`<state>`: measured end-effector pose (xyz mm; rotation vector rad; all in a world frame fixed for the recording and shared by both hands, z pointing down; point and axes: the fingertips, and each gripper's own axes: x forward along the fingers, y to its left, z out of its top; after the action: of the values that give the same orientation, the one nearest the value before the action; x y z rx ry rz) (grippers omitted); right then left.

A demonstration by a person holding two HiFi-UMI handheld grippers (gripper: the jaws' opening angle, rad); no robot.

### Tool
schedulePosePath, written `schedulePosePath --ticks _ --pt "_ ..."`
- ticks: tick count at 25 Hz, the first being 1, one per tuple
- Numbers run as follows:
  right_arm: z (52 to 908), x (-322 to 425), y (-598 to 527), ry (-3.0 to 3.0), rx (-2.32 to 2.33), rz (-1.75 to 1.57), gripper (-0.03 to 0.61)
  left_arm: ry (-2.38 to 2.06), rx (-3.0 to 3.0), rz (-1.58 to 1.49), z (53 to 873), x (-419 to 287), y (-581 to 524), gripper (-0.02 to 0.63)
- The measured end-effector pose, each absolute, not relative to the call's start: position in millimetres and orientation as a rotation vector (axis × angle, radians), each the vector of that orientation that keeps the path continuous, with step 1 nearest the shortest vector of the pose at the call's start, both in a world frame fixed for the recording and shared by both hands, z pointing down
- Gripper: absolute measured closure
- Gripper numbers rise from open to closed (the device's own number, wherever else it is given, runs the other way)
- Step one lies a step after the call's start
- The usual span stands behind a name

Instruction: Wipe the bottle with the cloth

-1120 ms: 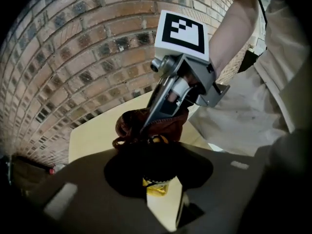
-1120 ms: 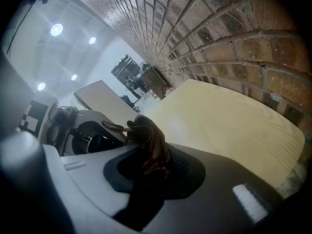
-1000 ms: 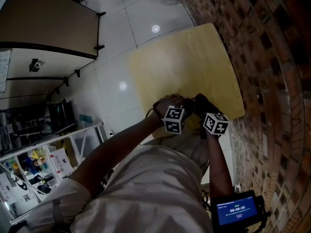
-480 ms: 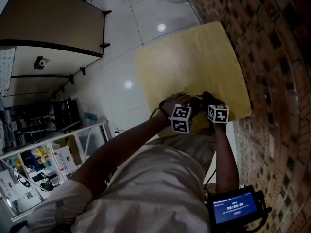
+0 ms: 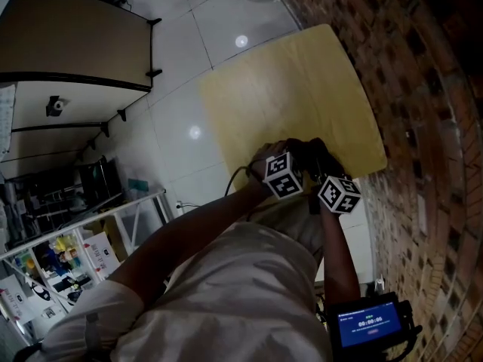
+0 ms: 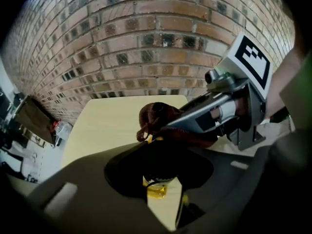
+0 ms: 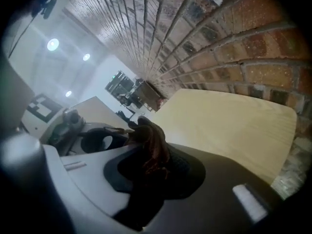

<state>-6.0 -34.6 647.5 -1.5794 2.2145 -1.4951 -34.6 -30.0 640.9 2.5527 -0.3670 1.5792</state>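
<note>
The left claw point(image 6: 158, 172) is clamped on the bottle point(image 6: 157, 190), low in the middle of its own view, above the table's point(image 5: 287, 89) lower edge. The right claw point(image 7: 153, 172) pinches the brown cloth point(image 7: 151, 140) and holds it at the bottle's top. Rubbing too hard could twist the bottle loose and drop it. It holds yellow liquid, but I can't tell how much.

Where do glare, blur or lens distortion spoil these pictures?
Head view: dim, two lamp reflections glare on the glossy white tile floor. Left gripper view: the red brick wall bows, corners go black, near jaws dark and soft around the clear bottle of yellow liquid. Right gripper view: the crumpled dark red-brown cloth is soft; lamps flare at upper left.
</note>
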Motion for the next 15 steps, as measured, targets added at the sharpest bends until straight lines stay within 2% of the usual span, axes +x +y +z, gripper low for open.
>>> schedulePosePath --ticks 7,15 --pt "682.2 9.9 -39.1 2.132 -1.881 -1.481 0.502 -0.435 2.522 1.546 641.8 -32.3 -31.5 0.460" --pt "765.9 8.6 -29.4 2.194 -1.999 -1.798 0.503 -0.449 2.502 1.550 641.9 -32.5 -31.7 0.460"
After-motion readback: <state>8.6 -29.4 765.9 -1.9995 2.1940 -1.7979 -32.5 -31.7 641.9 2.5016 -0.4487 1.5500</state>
